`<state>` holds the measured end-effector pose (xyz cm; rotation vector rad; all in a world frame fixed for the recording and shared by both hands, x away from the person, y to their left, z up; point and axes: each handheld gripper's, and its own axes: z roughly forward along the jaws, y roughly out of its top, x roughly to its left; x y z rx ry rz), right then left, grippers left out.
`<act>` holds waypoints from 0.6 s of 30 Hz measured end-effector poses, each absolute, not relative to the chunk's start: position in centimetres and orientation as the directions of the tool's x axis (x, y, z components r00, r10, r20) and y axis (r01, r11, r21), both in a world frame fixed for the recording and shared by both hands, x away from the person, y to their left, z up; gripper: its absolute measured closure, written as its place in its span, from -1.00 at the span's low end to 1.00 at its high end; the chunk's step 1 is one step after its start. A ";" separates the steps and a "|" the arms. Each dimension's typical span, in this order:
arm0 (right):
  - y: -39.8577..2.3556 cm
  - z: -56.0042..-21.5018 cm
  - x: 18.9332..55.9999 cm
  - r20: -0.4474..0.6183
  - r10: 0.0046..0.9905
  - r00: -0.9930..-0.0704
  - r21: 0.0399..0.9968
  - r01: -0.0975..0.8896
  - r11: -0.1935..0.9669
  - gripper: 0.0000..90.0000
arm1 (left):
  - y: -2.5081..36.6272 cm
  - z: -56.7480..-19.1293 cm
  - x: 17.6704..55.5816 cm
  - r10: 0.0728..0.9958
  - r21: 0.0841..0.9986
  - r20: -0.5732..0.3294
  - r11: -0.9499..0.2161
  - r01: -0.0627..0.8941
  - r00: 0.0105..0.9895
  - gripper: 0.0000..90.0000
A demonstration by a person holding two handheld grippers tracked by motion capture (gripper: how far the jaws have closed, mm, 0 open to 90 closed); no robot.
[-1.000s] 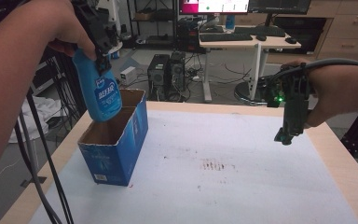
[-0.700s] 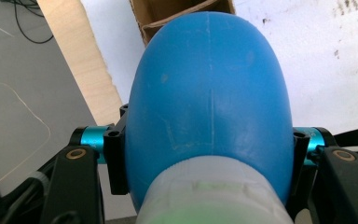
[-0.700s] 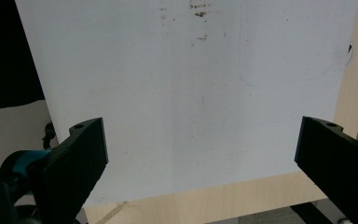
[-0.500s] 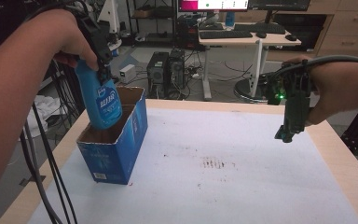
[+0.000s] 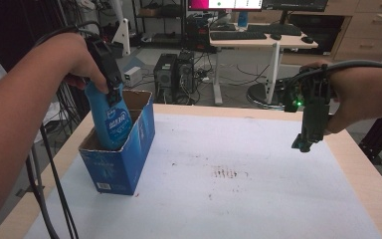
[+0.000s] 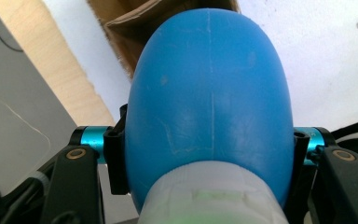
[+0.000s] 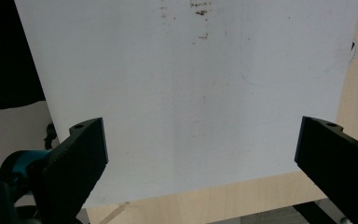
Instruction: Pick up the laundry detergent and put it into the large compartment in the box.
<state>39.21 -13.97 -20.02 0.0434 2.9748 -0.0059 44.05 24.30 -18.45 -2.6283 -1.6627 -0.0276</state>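
Observation:
A blue plastic bottle (image 5: 112, 119) stands tilted with its lower half inside an open blue cardboard box (image 5: 122, 159) at the table's left. My left gripper (image 5: 110, 84) is shut on the bottle's upper part. In the left gripper view the bottle's blue shoulder (image 6: 209, 93) and white cap (image 6: 212, 196) sit between the two jaws, with the box's brown flaps (image 6: 130, 28) beyond. My right gripper (image 5: 306, 142) hangs above the table's right side, pointing down. In the right gripper view its jaws stand wide apart with nothing between them, so the right gripper (image 7: 200, 154) is open.
The table has a white mat (image 5: 238, 199) with a few brown stains (image 5: 226, 173) near the middle, and a pale wooden rim (image 5: 363, 169). Black cables (image 5: 45, 164) trail off the left gripper beside the table's left edge. Desks and computers (image 5: 176, 72) stand beyond the far edge.
My left gripper has lowered the blue bottle deeper into the box and tilted it a little. The right gripper has stayed about where it was.

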 end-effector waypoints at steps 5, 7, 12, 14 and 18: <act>-13.8 -20.1 39.1 -0.165 0.033 -0.986 -0.009 0.035 0.999 -0.97 | 24.1 -20.1 44.1 0.857 -0.038 0.035 -0.513 0.857 0.515 -0.15; -13.8 -20.1 39.1 -0.164 0.026 -0.986 -0.007 0.028 1.000 -0.97 | 24.0 -20.9 44.2 0.831 -0.044 0.033 -0.553 0.832 0.555 -0.15; -13.8 -20.3 39.2 -0.160 0.025 -0.987 -0.018 0.029 0.999 -0.97 | 24.2 -22.5 44.2 0.781 -0.055 0.018 -0.622 0.781 0.624 -0.15; -13.7 -20.3 39.2 -0.158 0.032 -0.987 -0.022 0.036 0.999 -0.97 | 24.2 -23.1 44.2 0.750 -0.056 0.023 -0.660 0.750 0.661 -0.15; -13.6 -20.4 39.3 -0.154 0.027 -0.988 -0.022 0.031 0.999 -0.97 | 23.9 -24.2 44.1 0.672 -0.076 0.044 -0.735 0.674 0.739 -0.15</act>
